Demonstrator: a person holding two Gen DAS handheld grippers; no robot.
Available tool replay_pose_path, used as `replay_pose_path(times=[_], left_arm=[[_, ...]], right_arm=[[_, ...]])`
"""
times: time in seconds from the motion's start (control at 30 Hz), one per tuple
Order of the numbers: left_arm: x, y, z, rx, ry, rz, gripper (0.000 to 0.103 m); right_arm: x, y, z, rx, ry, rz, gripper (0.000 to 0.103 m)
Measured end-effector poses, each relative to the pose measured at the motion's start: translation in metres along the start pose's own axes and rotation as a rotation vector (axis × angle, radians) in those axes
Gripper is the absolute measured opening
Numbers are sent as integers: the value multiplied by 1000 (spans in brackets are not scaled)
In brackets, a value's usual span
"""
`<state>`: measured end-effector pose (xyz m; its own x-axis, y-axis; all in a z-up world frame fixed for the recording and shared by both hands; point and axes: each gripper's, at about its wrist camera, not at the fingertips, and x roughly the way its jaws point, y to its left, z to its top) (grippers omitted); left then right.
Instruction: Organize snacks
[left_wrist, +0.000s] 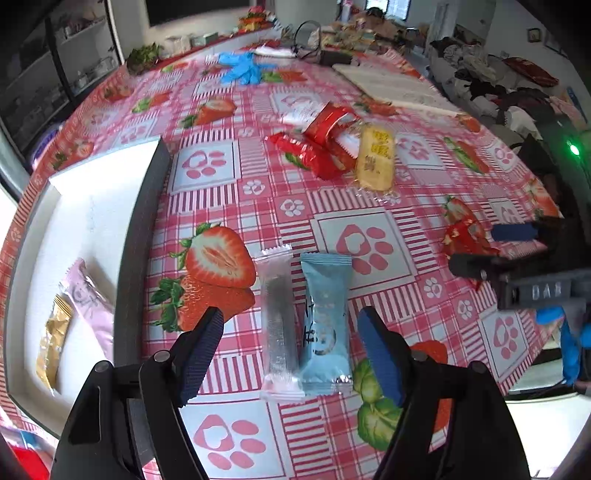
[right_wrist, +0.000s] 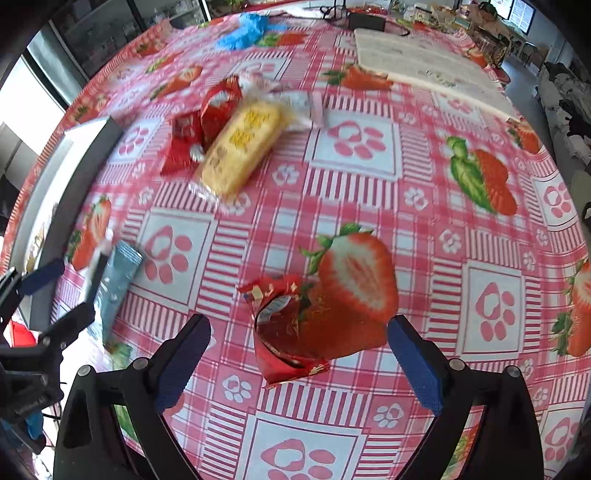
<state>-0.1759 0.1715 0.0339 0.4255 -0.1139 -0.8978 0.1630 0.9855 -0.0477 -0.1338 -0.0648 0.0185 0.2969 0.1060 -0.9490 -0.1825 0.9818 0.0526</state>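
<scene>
The left gripper (left_wrist: 291, 354) is hovering low over the table with its jaws wide apart and nothing between the pads. Two packets are lying side by side in that gap: a clear packet (left_wrist: 279, 325) on the left touching a blue packet (left_wrist: 325, 325) on the right. Just left of them, a white box (left_wrist: 92, 206) is holding a pink packet (left_wrist: 92, 302) and a gold packet (left_wrist: 55, 343).

The right gripper (right_wrist: 299, 365) is likewise spread open and empty, framing a crumpled red wrapper (right_wrist: 291, 332) on the tablecloth (right_wrist: 369, 184). Farther off, a yellow cake (right_wrist: 240, 147) is leaning against more red packets (right_wrist: 199, 129).

Judging the pick: the left jaws are probably straddling both packets, so shifting sideways to centre on one, then closing across its narrow width, should avoid dragging its neighbour. The red wrapper looks thin and slippery, so a low, gentle pinch should suit it.
</scene>
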Motion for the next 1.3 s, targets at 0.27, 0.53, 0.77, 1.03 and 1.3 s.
replay_pose_path(times=[0.27,0.53,0.77,1.03,1.3], left_arm=[[13,-11,-7,49,27,15,35],[-26,9,-1,-7,-64,-58,25],[-64,43,10,-86,-122,-81,25],[-69,62,13,-126,-138,-87,25],[-18,25,6,-44,-49,-116,35]], right_arm=[[1,14,0,-43,-24,-15,26],[-20,-2,-7,66,-80,180,26],[-49,18,9,59,-117,277,26],[-52,63,35,20,-124,336,26],[-31,43,23,64,-67,286,26]])
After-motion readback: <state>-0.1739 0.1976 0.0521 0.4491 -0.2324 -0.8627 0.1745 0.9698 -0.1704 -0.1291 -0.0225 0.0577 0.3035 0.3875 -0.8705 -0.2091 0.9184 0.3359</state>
